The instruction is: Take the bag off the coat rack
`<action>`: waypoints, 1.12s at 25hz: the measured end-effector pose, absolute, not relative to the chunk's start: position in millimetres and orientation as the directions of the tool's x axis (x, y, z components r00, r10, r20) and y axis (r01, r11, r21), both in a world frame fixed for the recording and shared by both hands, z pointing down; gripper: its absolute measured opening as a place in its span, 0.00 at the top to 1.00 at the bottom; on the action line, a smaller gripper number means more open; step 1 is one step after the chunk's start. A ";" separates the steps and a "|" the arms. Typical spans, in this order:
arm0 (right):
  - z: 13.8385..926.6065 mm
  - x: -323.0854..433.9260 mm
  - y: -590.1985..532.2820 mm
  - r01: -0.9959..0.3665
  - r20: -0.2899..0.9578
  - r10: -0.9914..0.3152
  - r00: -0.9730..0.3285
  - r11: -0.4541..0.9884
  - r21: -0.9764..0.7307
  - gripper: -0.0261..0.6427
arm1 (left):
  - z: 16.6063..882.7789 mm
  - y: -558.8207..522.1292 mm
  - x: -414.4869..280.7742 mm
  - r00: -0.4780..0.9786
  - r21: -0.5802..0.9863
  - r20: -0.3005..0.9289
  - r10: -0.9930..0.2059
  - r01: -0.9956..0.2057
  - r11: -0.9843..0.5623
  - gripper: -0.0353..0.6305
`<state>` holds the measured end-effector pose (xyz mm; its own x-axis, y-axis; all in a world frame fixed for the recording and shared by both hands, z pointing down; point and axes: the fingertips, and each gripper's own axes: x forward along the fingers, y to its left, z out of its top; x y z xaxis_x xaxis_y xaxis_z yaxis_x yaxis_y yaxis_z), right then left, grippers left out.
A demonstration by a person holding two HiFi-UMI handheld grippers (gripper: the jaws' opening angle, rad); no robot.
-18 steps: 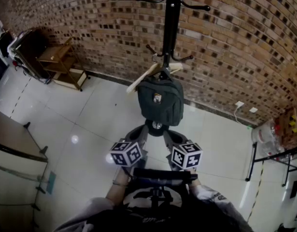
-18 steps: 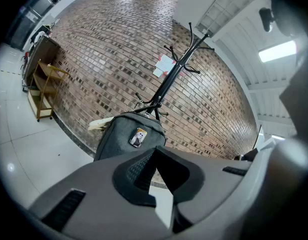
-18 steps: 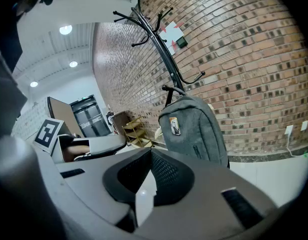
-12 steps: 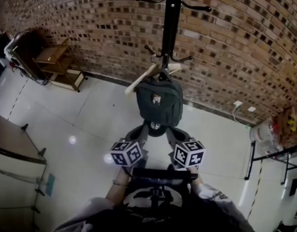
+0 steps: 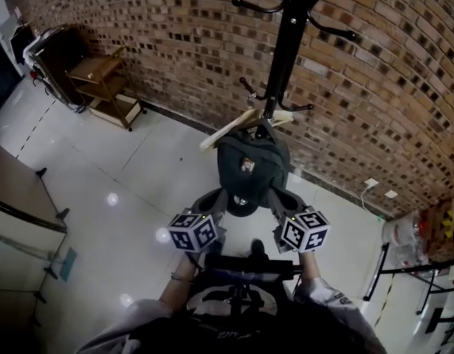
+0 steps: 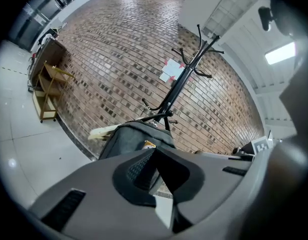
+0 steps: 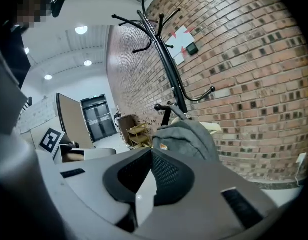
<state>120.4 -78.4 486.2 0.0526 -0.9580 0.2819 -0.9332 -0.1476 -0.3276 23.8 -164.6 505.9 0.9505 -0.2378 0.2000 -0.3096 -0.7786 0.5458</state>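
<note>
At the far left edge a counter (image 5: pixel 20 205) is seen, and one wooden shelf (image 5: pixel 101 87) stands against the brick wall (image 5: pixel 175 43). Between the counter and the rack, a wide stretch of pale tiled floor (image 5: pixel 123 168) lies open. The wall runs close behind the rack, so little room is left on that side.

One left gripper (image 6: pixel 155 151) is held low, just beside the lower left of the bag. Its jaws are closed tip to tip, with nothing between them. One marker cube (image 5: pixel 193 232) is carried on it.

One bag (image 5: pixel 252 164) is present. It hangs by its top loop from a lower hook of the one black rack (image 5: pixel 289 43), clear of the floor and in front of the wall. It is dark grey, rounded and soft-sided, with a small pale badge on its front. One wooden hanger (image 5: pixel 230 127) lies tilted across the pole, just above the bag.

One right gripper (image 7: pixel 151 151) is held just beside the lower right of the bag. Its jaws are also closed and empty, and a second cube (image 5: pixel 304 229) is carried on it. Whether either gripper touches the bag cannot be told.

To the right, a narrower strip of floor is bounded by a black frame (image 5: pixel 382 268) at the edge.
</note>
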 end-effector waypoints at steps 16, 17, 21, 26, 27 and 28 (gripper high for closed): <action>454.6 240.4 -152.2 -0.963 0.234 -0.950 -0.208 0.157 -0.217 0.96 | 504.6 -198.5 92.7 0.849 0.560 0.212 -0.484 -0.512 -0.652 0.94; 451.5 242.8 -156.5 -0.957 0.221 -0.944 -0.245 0.199 -0.212 0.96 | 505.3 -198.5 96.3 0.844 0.564 0.211 -0.494 -0.518 -0.643 0.94; 438.4 250.6 -174.9 -0.893 0.147 -0.898 -0.416 0.372 -0.255 0.95 | 507.7 -202.3 105.7 0.817 0.579 0.209 -0.538 -0.546 -0.606 0.94; 434.5 259.1 -194.9 -0.794 0.142 -0.799 -0.584 0.527 -0.302 0.78 | 508.1 -209.7 112.9 0.782 0.573 0.210 -0.587 -0.585 -0.575 0.94; 436.8 258.0 -197.5 -0.775 0.161 -0.771 -0.616 0.556 -0.299 0.75 | 508.7 -210.3 113.3 0.776 0.571 0.212 -0.594 -0.592 -0.569 0.94; 439.5 255.8 -199.3 -0.755 0.181 -0.741 -0.646 0.586 -0.294 0.72 | 509.5 -211.0 113.2 0.770 0.570 0.214 -0.601 -0.598 -0.563 0.94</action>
<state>255.8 -199.3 439.5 -0.6462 -0.7415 0.1808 -0.7549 0.5862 -0.2942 113.2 -211.0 509.5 0.7697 -0.6014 0.2143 -0.5984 -0.5626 0.5704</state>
